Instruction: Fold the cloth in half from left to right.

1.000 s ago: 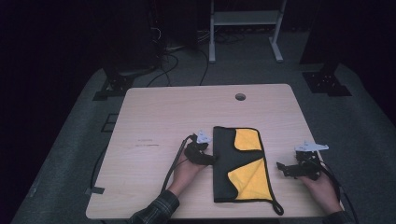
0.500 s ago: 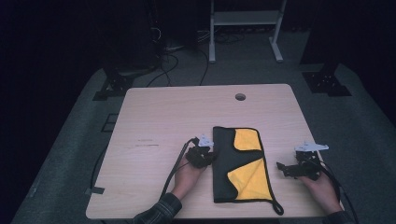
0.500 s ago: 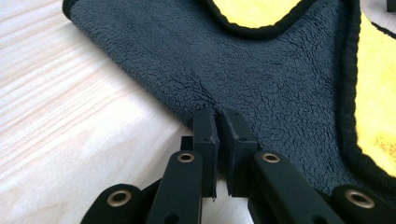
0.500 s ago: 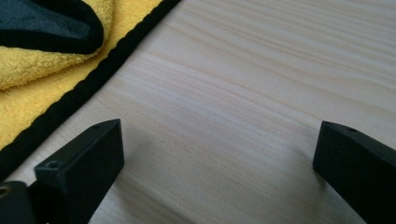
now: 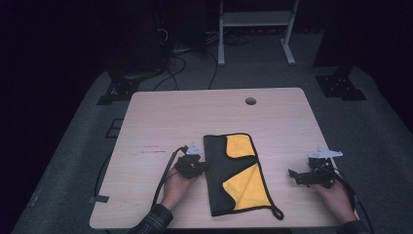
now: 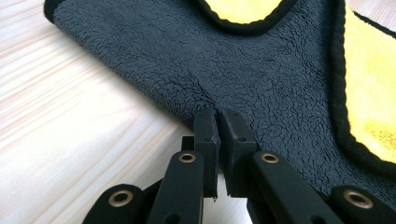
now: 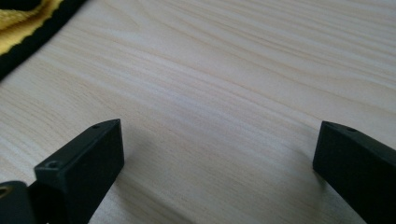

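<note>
Already folded lengthwise, the black-and-yellow cloth (image 5: 238, 175) lies mid-bench (image 5: 160, 117), its left edge pinched in the closed left tool (image 6: 218, 122), while the right tool (image 7: 217, 154) waits spread apart, so another fold probably remains.

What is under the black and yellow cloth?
The cloth lies flat on the wooden table. The left gripper pinches its dark edge. The folded cloth covers the wood below it, so anything hidden there cannot be seen.
</note>
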The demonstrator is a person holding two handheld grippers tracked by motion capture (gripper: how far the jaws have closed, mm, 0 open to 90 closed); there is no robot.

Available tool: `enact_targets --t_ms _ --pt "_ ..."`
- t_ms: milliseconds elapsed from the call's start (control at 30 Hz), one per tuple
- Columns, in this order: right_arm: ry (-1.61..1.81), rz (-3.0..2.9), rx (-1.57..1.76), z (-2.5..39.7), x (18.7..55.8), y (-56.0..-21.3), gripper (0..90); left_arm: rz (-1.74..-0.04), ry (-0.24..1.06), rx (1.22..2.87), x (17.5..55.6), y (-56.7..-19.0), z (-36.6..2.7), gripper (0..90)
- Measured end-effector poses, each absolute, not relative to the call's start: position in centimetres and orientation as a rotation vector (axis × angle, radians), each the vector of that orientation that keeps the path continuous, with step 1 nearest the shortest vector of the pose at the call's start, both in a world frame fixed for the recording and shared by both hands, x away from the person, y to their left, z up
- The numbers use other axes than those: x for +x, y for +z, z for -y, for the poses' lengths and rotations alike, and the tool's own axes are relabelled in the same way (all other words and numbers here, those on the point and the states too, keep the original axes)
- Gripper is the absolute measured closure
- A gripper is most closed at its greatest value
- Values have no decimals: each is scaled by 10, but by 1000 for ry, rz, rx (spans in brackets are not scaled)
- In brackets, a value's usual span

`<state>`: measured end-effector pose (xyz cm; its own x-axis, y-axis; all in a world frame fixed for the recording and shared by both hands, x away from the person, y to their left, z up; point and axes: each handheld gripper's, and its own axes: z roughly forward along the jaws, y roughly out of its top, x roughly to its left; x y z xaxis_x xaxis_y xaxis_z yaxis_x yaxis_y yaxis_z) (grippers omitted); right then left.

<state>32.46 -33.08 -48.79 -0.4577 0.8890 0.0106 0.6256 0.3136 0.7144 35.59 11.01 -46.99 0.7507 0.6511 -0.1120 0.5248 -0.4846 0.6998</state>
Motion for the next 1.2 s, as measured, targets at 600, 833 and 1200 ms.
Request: enact_targets --t_ms 600,833,1200 --pt "937 -2213 1335 331 325 -488 11 -941 305 2168 361 -469 -148 693" --pt "999 -2246 1335 326 323 -482 129 -917 296 2151 355 -464 -169 344" --pt "1064 -2316 1224 303 332 -469 169 -922 389 2203 335 -467 -192 77"
